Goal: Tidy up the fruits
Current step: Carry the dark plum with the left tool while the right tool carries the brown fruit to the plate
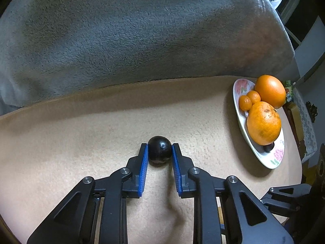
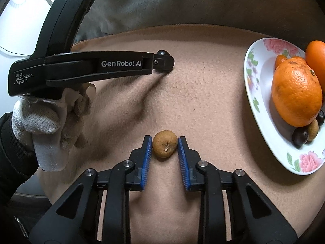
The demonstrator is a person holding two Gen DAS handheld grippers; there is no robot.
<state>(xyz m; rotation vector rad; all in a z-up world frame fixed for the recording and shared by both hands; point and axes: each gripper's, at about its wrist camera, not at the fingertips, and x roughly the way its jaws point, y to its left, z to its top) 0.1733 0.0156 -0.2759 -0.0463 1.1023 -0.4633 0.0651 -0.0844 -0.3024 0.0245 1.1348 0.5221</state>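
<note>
My left gripper [image 1: 159,149] is shut on a small black round fruit [image 1: 159,149] that rests on the tan cloth; its blue pads press both sides. From the right wrist view the left gripper [image 2: 165,62] shows side-on with that dark fruit [image 2: 162,52] at its tip. My right gripper [image 2: 165,143] is shut on a small brown round fruit [image 2: 164,143] lying on the cloth. To the right stands a flowered white plate [image 2: 262,109], also visible as plate [image 1: 239,93], holding two big oranges [image 2: 296,99], small mandarins [image 1: 248,100] and a few small dark and brown fruits [image 2: 300,136].
A grey fleece blanket [image 1: 132,32] covers the far side beyond the tan cloth [image 1: 81,134]. A gloved hand [image 2: 48,122] with a dark sleeve holds the left gripper. Furniture and a patterned cloth stand past the plate at the right edge.
</note>
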